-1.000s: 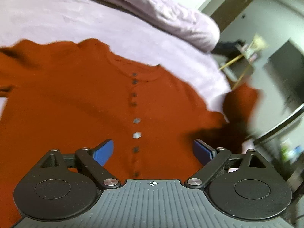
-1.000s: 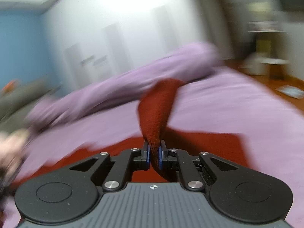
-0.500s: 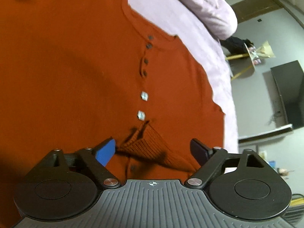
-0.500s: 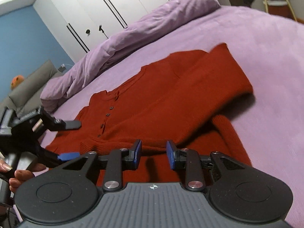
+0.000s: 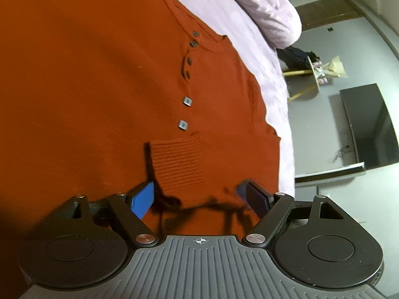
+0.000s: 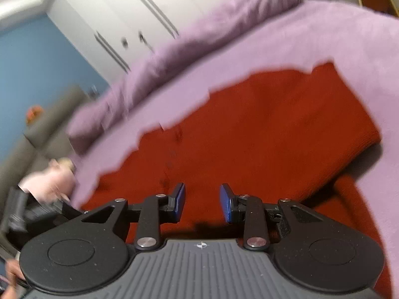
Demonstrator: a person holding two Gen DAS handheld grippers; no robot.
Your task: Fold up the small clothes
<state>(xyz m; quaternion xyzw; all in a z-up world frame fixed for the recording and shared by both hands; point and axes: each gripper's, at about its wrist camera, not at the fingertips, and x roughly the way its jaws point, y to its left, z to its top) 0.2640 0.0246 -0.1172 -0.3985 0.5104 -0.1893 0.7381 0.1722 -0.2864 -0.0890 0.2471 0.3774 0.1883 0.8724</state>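
- My left gripper (image 5: 197,194) is spread wide, nothing between the blue pads (image 5: 142,199), hovering low over the sweater (image 5: 87,94).
- Rust-red knit sweater lies flat on the lilac bedspread (image 5: 224,12), front up, button placket (image 5: 187,74) running down the middle of the left wrist view.
- Ribbed cuff (image 5: 178,163) of a sleeve is laid across the sweater's front, just below the lowest two light buttons (image 5: 183,124), between my left fingertips and slightly ahead of them.
- Rolled lilac duvet (image 5: 271,10) sits beyond the collar; dark TV screen (image 5: 369,124) on the grey wall to the right.
- My right gripper (image 6: 202,203) is released too, moderate gap, pads empty, above the sweater (image 6: 249,129).
- Right wrist view is motion-blurred: the folded sleeve (image 6: 311,134) forms a thick fold edge at right, over the body panel.
- White wardrobe (image 6: 139,17) and blue wall (image 6: 32,69) behind the bed; my hand on the other gripper shows blurred at far left (image 6: 49,182).
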